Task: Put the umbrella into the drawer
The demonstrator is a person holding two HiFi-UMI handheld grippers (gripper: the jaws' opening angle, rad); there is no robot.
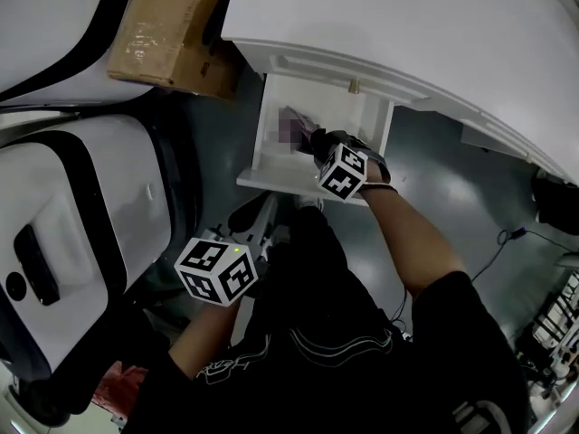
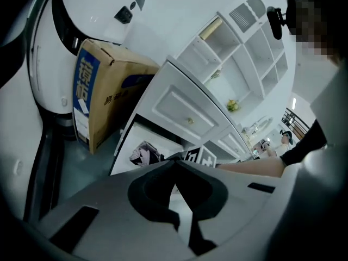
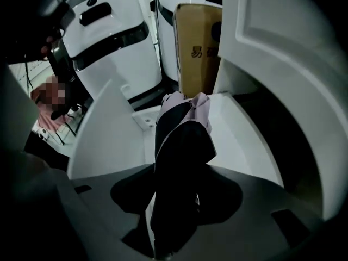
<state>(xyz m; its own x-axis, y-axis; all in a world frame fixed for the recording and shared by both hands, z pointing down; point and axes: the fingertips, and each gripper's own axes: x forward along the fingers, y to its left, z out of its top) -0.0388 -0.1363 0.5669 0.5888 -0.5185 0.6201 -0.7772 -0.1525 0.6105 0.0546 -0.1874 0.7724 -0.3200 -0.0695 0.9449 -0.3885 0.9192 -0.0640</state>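
We see the right gripper (image 3: 175,203) clamped on the folded black-and-lilac fabric umbrella (image 3: 182,137), which reaches inside the open white cabinet drawer (image 1: 271,172). The left gripper (image 2: 175,163) hangs outside its front edge, jaws together, empty.

Cardboard box (image 1: 176,39): brown; I see it on the floor, just beside the white cabinet, with blue print on one side.
Machine housings (image 1: 72,215): two large glossy white shells with black bands, left of the box in my head view.
Floor (image 1: 434,170): dark grey, faintly shiny.
Cable (image 1: 493,247): black, lying on the floor to my right.
Bench top (image 1: 407,25): white, with a moulded edge.
Shelf unit (image 2: 244,53): white, with open compartments, rising above the bench.
Knob (image 2: 190,120): brass, on a closed panelled front.
Yellow-green item (image 2: 233,105): small, below the shelves; I cannot identify it.
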